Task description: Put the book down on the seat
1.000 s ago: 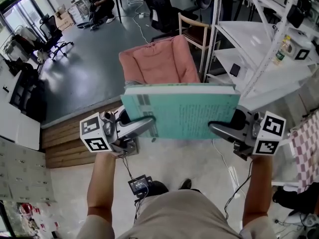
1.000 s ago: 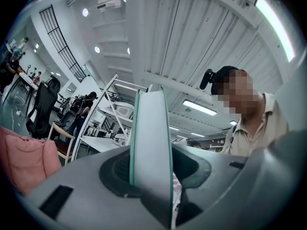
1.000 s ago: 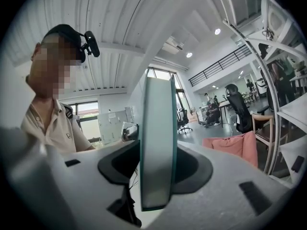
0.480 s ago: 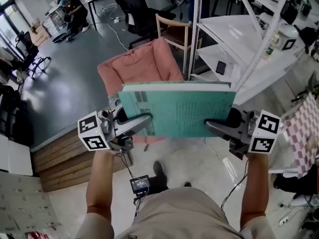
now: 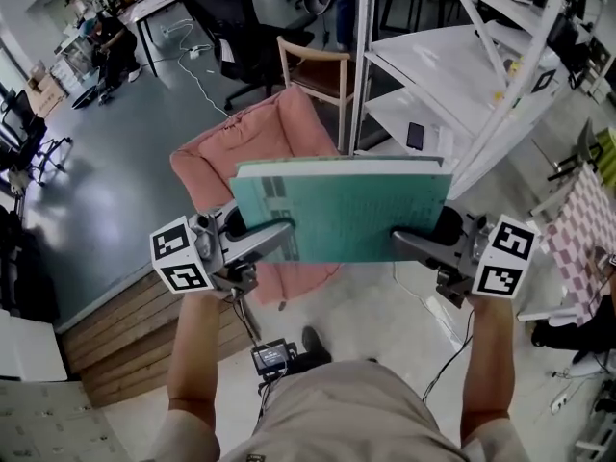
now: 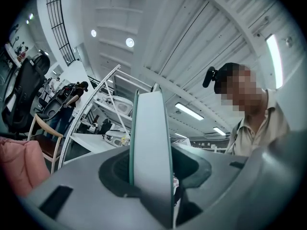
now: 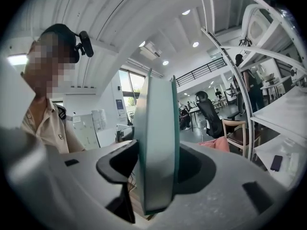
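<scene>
A large teal book (image 5: pixel 342 210) is held flat in the air between both grippers. My left gripper (image 5: pixel 286 237) is shut on its left edge, with the book's edge (image 6: pixel 148 143) filling the gap between its jaws. My right gripper (image 5: pixel 402 243) clamps the right edge; its jaws are opening, with the book (image 7: pixel 156 152) still between them and the pads still on it. The pink cushioned seat (image 5: pixel 255 147) lies below and beyond the book, toward its left side, and is partly hidden by it.
A wooden chair (image 5: pixel 318 65) stands just behind the pink seat. A white shelving rack (image 5: pixel 433 75) rises on the right. A black office chair (image 5: pixel 226 22) is further back. A wooden step (image 5: pixel 115 320) lies to the left, and a checkered cloth (image 5: pixel 577 229) at far right.
The pink seat has slid down and to the left in the head view and now reaches under the book's left part. Both grippers still carry the book level.
</scene>
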`<move>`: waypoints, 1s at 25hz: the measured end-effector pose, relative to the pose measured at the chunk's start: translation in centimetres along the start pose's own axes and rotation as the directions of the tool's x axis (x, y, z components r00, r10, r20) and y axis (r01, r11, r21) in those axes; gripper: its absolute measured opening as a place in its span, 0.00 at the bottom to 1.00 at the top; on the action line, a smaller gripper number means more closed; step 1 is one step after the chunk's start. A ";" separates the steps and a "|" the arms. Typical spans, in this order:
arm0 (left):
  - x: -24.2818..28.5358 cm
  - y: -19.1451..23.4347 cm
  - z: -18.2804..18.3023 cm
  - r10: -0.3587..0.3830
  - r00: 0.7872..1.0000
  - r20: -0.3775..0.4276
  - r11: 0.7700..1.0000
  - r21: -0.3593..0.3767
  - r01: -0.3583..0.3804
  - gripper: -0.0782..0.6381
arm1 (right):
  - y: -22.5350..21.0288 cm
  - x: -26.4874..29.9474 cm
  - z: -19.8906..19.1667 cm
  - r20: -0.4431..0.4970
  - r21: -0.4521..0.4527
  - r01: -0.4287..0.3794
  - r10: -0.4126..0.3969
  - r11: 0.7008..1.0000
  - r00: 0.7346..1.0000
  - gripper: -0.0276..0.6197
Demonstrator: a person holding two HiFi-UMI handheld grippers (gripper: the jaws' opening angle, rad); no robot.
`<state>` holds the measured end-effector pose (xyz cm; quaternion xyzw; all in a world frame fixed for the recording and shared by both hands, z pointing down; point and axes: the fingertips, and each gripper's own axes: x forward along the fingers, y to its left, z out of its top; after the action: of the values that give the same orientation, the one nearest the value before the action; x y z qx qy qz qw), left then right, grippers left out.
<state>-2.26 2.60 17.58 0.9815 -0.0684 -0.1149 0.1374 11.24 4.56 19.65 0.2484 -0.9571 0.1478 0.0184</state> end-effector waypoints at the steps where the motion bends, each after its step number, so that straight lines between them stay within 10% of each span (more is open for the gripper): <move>1: -0.2 0.7 0.0 -0.002 1.000 -0.002 1.000 -0.004 0.002 0.35 | -0.4 0.6 0.0 0.003 0.002 0.015 -0.015 1.000 1.000 0.38; 14: -4.7 8.5 3.0 0.030 0.999 0.016 1.000 -0.009 -0.030 0.35 | -4.8 9.1 2.0 0.002 -0.007 0.165 -0.165 0.986 0.986 0.45; 25: -5.6 11.1 1.8 0.108 0.994 0.032 0.994 0.028 -0.109 0.36 | -7.4 11.3 0.6 -0.010 -0.013 0.134 -0.134 0.991 0.991 0.47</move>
<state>-9.29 -7.46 20.18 0.9764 -0.1255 -0.1209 0.1277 4.94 -7.13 22.30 0.3113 -0.9390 0.1418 0.0348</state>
